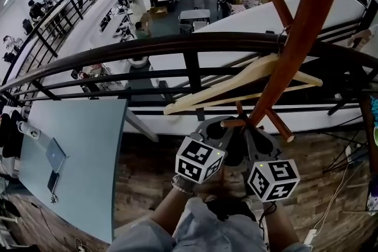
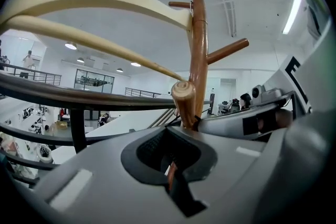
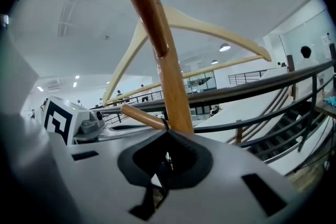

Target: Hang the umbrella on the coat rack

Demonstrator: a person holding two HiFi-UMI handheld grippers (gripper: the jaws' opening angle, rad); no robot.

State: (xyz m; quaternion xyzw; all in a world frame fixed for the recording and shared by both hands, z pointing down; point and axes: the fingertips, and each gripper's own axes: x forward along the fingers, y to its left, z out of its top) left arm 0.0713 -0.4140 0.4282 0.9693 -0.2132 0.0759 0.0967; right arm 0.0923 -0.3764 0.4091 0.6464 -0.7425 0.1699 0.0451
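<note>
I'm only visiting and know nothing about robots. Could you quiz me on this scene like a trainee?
1. True or false: a pale wooden clothes hanger hangs on the brown wooden coat rack.
2. What lies on the pale blue table at left? A) kettle B) silver laptop C) book
3. Fill in: the left gripper and right gripper, each bearing a marker cube, sit by the rack's lowest ____.
Key: 1 true; 2 B; 3 pegs.

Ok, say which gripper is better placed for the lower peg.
Left gripper, probably: the peg points straight at its jaws. The right gripper faces the pole, peg off to one side.
</note>
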